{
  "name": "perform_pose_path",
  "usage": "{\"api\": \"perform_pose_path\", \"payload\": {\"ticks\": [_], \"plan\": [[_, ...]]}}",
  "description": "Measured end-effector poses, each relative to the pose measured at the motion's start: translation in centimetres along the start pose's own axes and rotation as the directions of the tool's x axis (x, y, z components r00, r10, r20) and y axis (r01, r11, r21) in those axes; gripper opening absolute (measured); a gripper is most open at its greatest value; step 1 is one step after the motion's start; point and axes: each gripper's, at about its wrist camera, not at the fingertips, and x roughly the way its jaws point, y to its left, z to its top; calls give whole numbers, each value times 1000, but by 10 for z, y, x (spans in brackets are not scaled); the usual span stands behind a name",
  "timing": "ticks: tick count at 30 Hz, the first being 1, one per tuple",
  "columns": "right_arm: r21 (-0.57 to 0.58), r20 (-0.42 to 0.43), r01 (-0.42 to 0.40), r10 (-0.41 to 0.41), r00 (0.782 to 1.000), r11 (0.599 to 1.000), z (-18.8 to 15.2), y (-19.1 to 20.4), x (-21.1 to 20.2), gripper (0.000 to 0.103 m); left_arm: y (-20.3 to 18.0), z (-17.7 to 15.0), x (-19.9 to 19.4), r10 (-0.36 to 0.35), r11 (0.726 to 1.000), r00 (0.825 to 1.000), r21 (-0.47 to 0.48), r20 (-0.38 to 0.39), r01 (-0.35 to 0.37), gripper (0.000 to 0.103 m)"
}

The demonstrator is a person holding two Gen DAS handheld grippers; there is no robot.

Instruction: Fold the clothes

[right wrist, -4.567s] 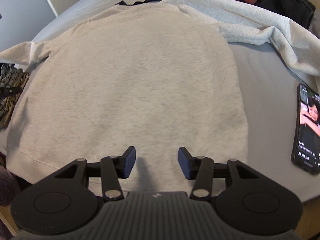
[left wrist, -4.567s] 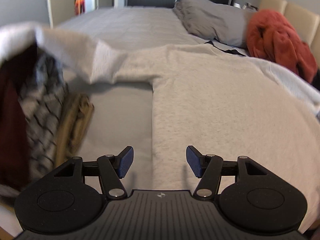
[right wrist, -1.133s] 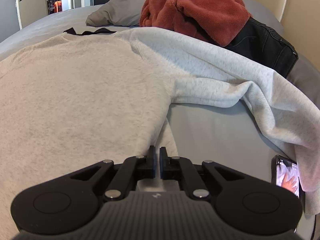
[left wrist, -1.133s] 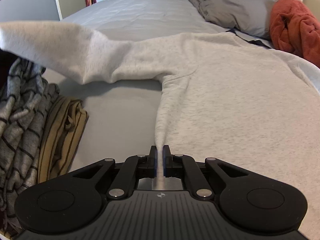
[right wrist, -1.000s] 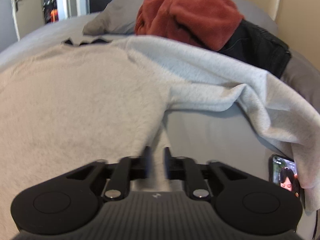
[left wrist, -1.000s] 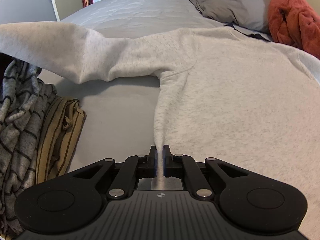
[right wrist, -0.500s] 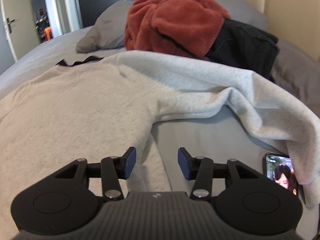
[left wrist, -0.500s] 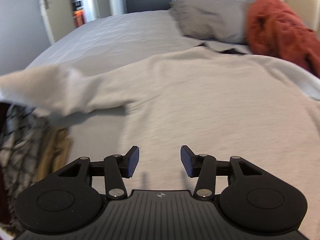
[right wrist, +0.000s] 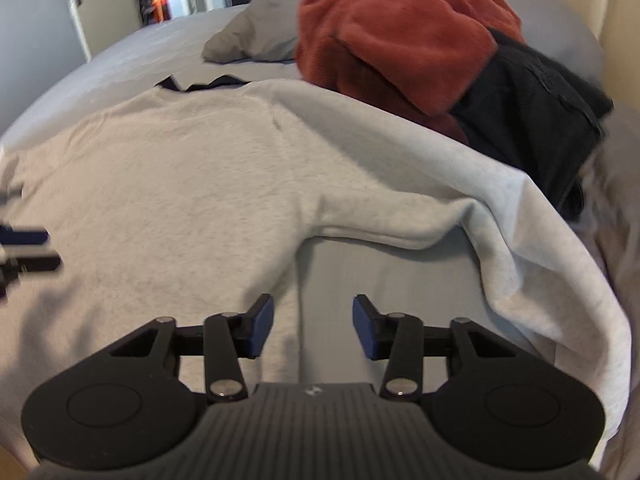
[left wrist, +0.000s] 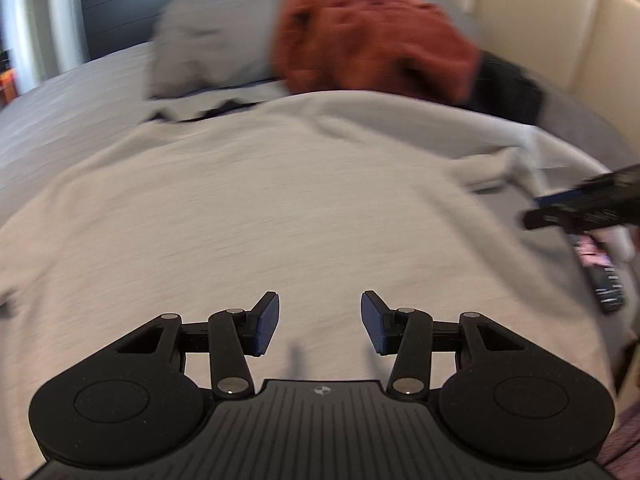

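Observation:
A light grey sweatshirt (left wrist: 280, 208) lies spread flat on the bed, body toward me. My left gripper (left wrist: 320, 322) is open and empty, hovering over the sweatshirt's lower body. My right gripper (right wrist: 313, 328) is open and empty above the sweatshirt's right side edge (right wrist: 292, 280), where the bare sheet begins. The right sleeve (right wrist: 500, 248) runs out to the right and drapes down over the bed's side. The right gripper also shows at the right edge of the left wrist view (left wrist: 592, 208), and the left gripper at the left edge of the right wrist view (right wrist: 24, 256).
A rust-red fleece (right wrist: 400, 36) and a dark garment (right wrist: 536, 120) are piled beyond the sweatshirt near the beige headboard (left wrist: 540, 20). A grey pillow (left wrist: 208, 56) lies at the back. A phone (left wrist: 600, 276) with a lit screen lies on the bed's right side.
Both grippers, shut on the sweatshirt's hem a second ago, have opened and let go. The left gripper has swung right over the body; the right gripper has moved forward along the side edge.

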Motion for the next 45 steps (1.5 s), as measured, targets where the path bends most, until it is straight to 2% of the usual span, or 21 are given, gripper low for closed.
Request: {"api": "perform_pose_path", "payload": {"ticks": [3, 8, 13, 15, 19, 22, 23, 24, 29, 36, 37, 38, 39, 41, 45], "plan": [[44, -1, -33, 33, 999, 998, -4, -11, 6, 43, -32, 9, 22, -40, 999, 999, 8, -9, 40, 43], [31, 19, -93, 93, 996, 995, -14, -10, 22, 43, -68, 18, 56, -49, 995, 998, 82, -26, 51, 43], [-1, 16, -151, 151, 988, 989, -17, -3, 40, 43, -77, 21, 87, -44, 995, 996, 84, -76, 51, 43], [-19, 15, -165, 165, 986, 986, -17, 0, 45, 43, -74, 18, 97, -39, 997, 993, 57, -110, 46, 35], [-30, 10, -173, 174, 985, 984, -19, 3, 52, 43, -72, 12, 101, -41, 999, 994, 29, -100, 44, 34], [-42, -8, -162, 161, 987, 986, -21, 4, 56, 34, -72, 10, 100, -36, 999, 995, 27, -96, 38, 35], [-56, -14, -154, 154, 988, 986, -21, 7, 57, 12, -73, 11, 100, -32, 999, 995, 29, -98, 35, 35], [-67, -20, -143, 142, 990, 987, -20, 9, 57, 6, -73, 12, 100, -29, 999, 995, 29, -100, 32, 35], [-48, 5, -91, 91, 996, 995, -17, 5, 47, 2, -73, 15, 100, -31, 999, 994, 20, -108, 33, 35], [21, -17, -75, 75, 997, 997, -16, -11, 51, 2, -68, 14, 98, -38, 999, 994, 22, -106, 40, 34], [20, -20, -75, 75, 997, 997, -16, -10, 51, 2, -66, 14, 97, -33, 999, 993, 35, -111, 37, 32], [19, -24, -73, 73, 997, 997, -16, -9, 52, 2, -64, 13, 96, -21, 998, 993, 52, -117, 27, 25], [19, -28, -71, 72, 997, 997, -17, -7, 52, 2, -62, 12, 96, -7, 998, 992, 66, -124, 15, 12], [7, -32, -58, 59, 998, 998, -18, -3, 54, 2, -58, 10, 95, 21, 996, 990, 94, -137, -8, 2], [-33, -32, -25, 24, 999, 999, -19, 5, 56, 3, -53, 8, 91, 38, 994, 990, 103, -132, -25, 0]]}}
